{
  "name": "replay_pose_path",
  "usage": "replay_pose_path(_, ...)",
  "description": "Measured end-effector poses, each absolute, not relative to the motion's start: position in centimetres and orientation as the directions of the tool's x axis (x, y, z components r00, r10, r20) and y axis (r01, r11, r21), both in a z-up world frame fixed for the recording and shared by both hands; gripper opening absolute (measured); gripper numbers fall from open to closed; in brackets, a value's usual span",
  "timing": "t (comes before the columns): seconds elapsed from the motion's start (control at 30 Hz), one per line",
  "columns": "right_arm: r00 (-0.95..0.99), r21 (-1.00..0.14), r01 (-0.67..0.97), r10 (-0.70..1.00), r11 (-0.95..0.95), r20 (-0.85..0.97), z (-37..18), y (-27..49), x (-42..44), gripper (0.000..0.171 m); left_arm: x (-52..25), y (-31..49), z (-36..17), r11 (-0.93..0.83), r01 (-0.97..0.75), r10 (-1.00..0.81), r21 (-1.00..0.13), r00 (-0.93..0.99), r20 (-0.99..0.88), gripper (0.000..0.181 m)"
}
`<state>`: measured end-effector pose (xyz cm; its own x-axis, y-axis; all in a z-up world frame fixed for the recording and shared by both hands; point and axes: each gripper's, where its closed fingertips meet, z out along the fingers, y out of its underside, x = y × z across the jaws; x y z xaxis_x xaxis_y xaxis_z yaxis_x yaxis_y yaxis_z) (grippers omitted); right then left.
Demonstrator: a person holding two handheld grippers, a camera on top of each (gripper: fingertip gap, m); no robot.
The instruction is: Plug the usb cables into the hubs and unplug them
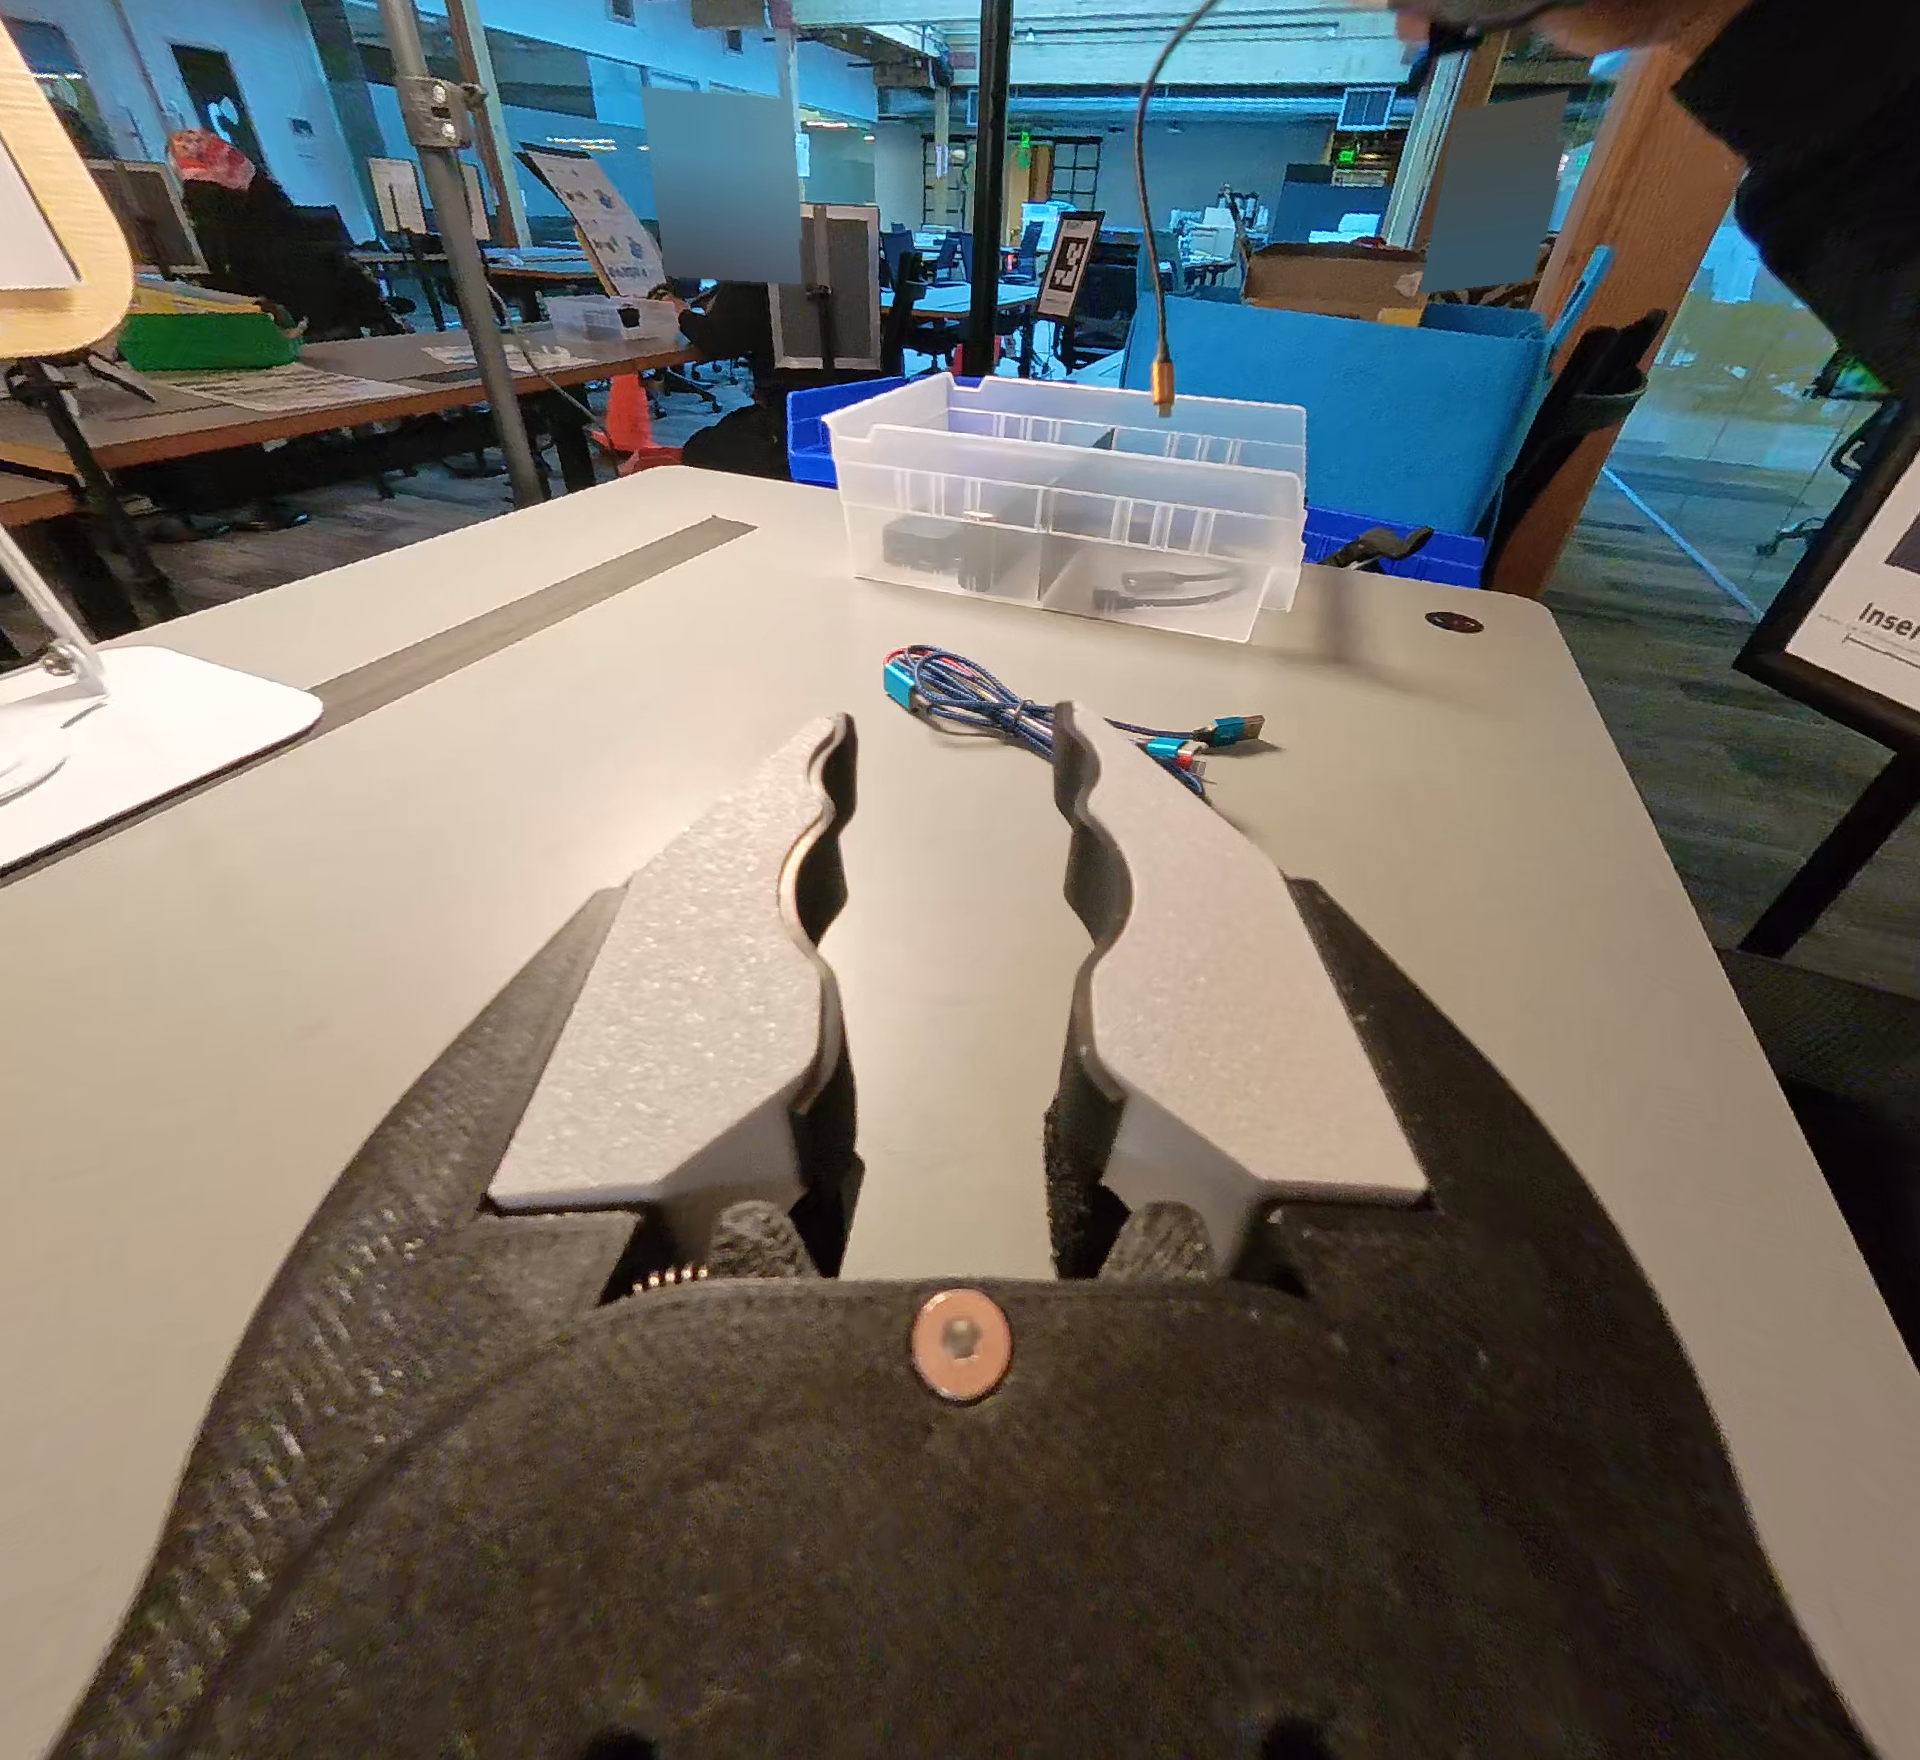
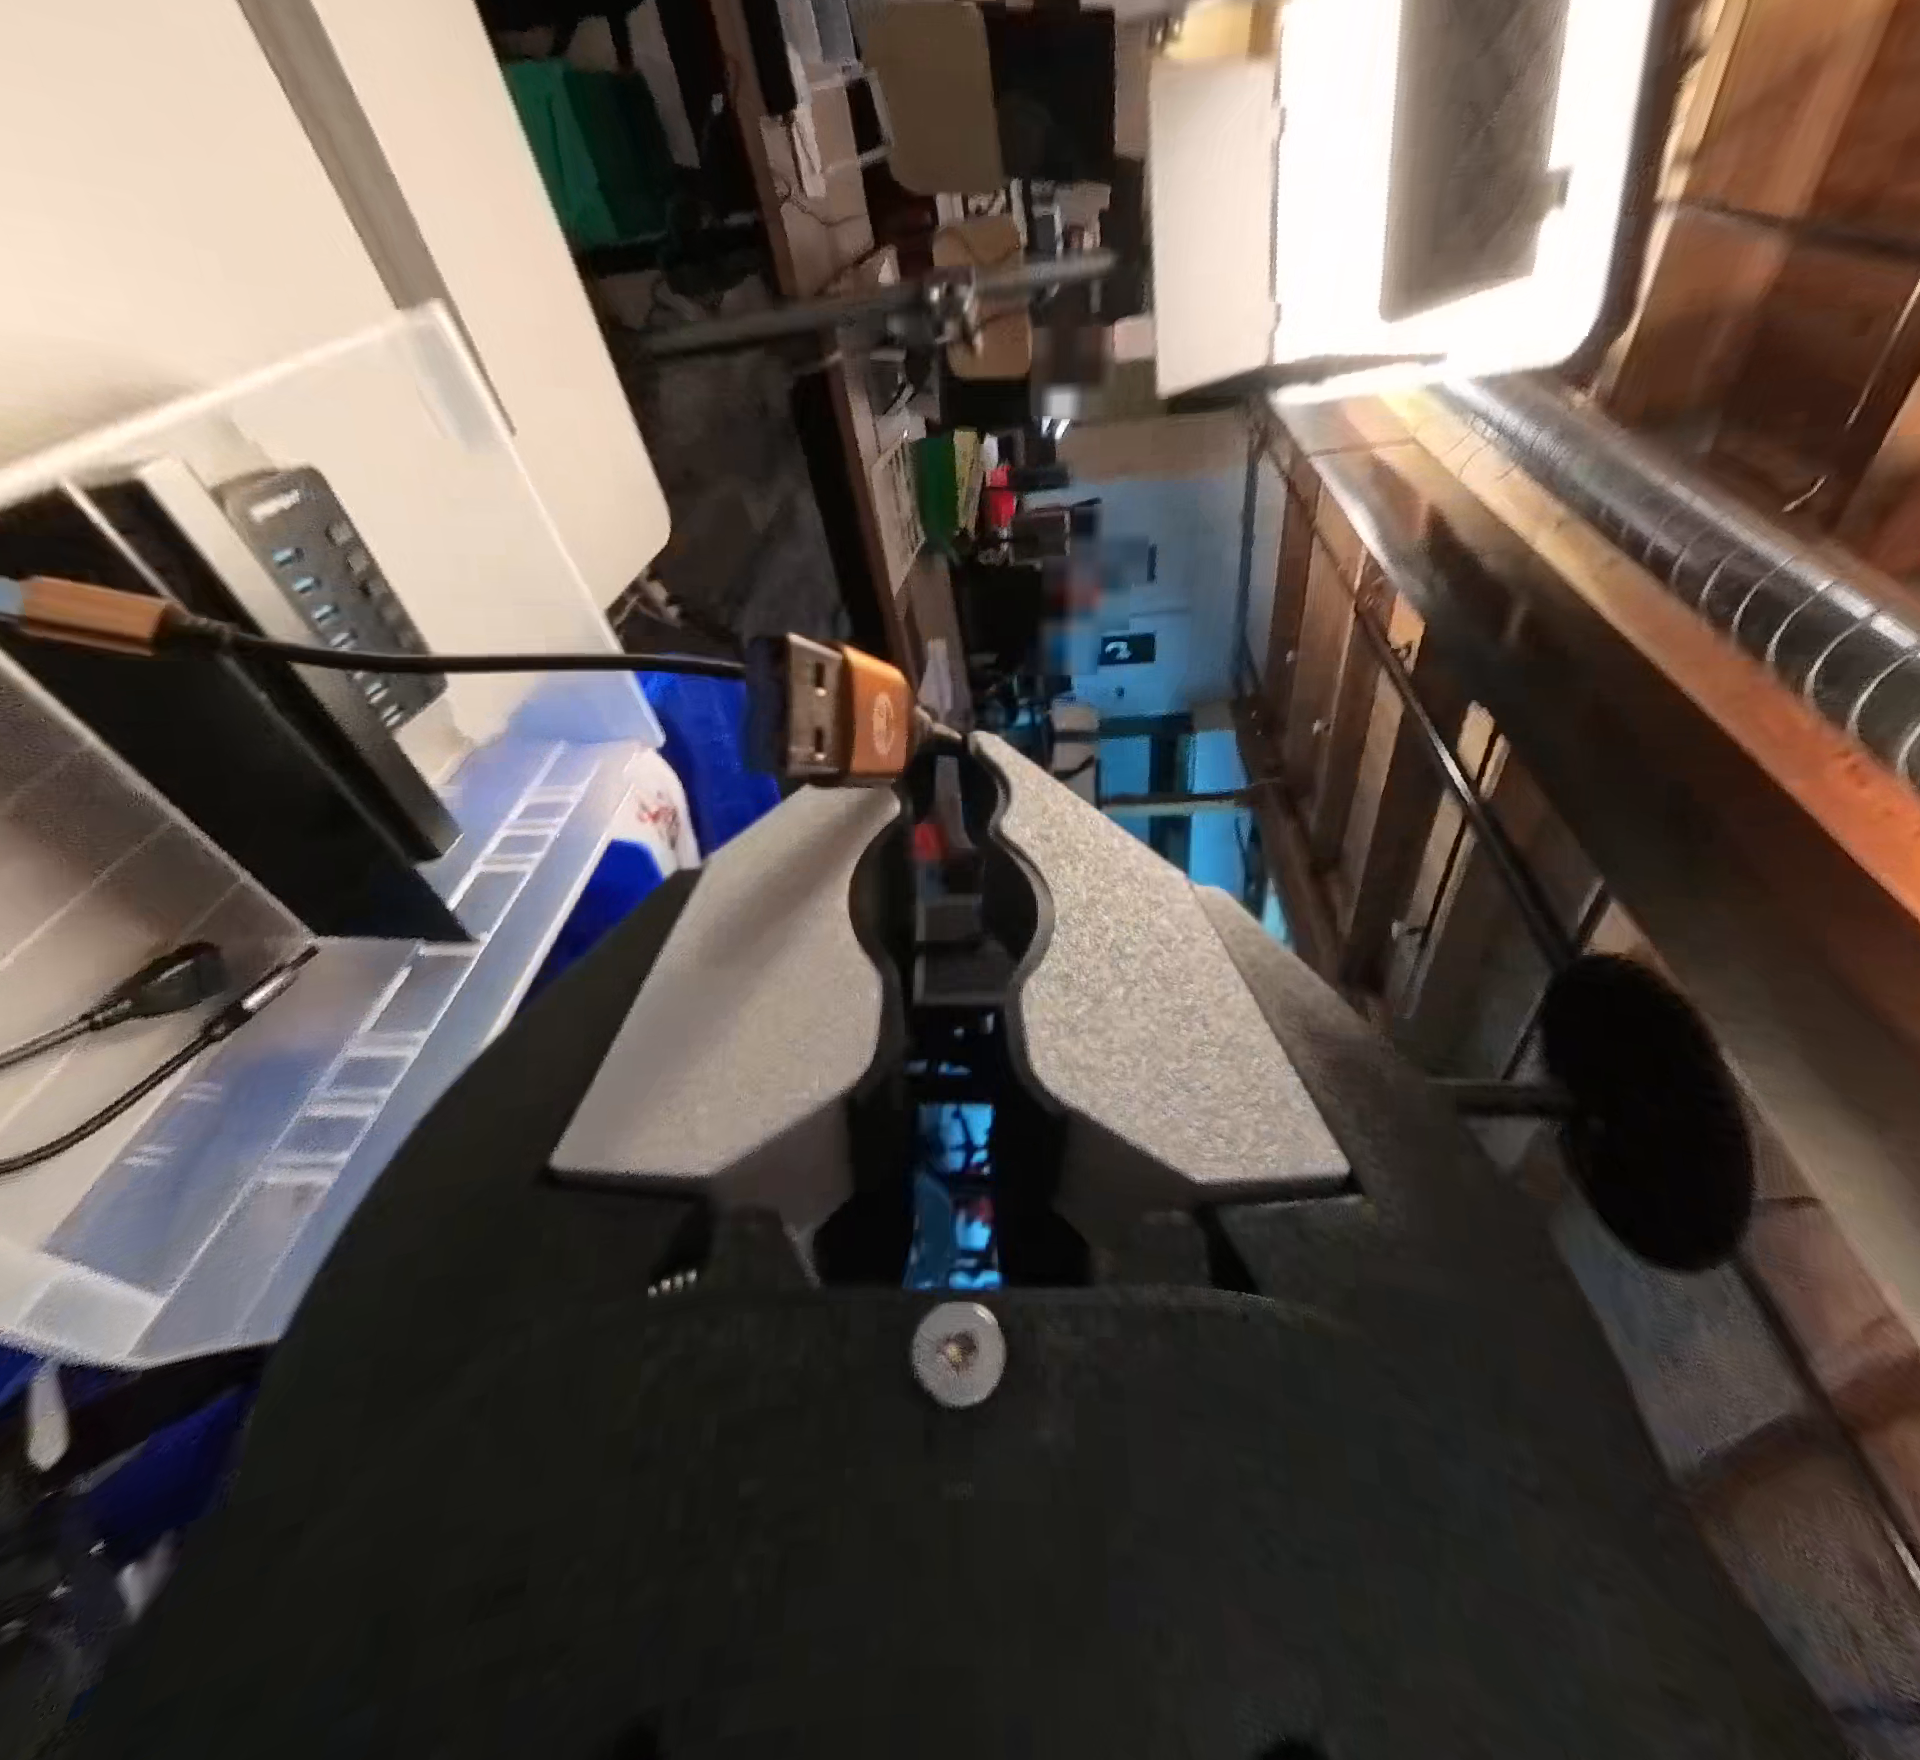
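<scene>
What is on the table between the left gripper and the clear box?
In the left wrist view, a blue cable lies bundled on the table, between the left gripper and the clear box.

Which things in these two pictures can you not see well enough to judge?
- Left wrist view: dark items inside the clear plastic divided bin, veiled by its frosted walls.
- Left wrist view: blue braided cable bundle, partly behind the open left gripper.
- Right wrist view: black multi-port hub, ports blurred by motion.
</scene>
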<state>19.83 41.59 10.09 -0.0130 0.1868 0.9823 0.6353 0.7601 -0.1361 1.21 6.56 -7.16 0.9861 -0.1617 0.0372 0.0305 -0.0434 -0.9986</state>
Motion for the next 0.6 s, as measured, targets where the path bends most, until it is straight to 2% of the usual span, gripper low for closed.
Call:
replay_pose_path(0.13, -0.019, -0.21, 0.789, 0.364, 0.578, 0.931, 3.1, 47.0, 23.6, 0.002, 1.7, 6.8, -7.5, -0.053, 0.007, -0.168, -0.999, 0.986, 0.016, 0.04)
replay_pose_path(0.27, -0.074, -0.16, 0.912, 0.533, 0.378, 0.843, -5.8, 49.8, 25.9, 0.003, 1.6, 7.0, -8.1, -0.066, 0.002, -0.159, -0.998, 0.987, 0.012, 0.04)
replay_pose_path(0.33, -0.122, -0.129, 0.928, 0.611, 0.35, 0.782, -9.1, 49.6, 25.9, 0.003, 1.4, 7.1, -8.4, -0.074, 0.007, -0.154, -0.997, 0.988, 0.018, 0.04)
replay_pose_path(0.47, -0.199, -0.089, 0.931, 0.696, 0.355, 0.69, -12.3, 48.7, 25.0, 0.006, 1.1, 7.3, -9.0, -0.091, 0.007, -0.141, -0.996, 0.99, 0.02, 0.04)
replay_pose_path(0.6, -0.258, -0.07, 0.915, 0.708, 0.398, 0.657, -12.3, 48.3, 23.3, 0.01, 1.0, 7.3, -9.1, -0.092, 0.009, -0.136, -0.996, 0.991, 0.021, 0.04)
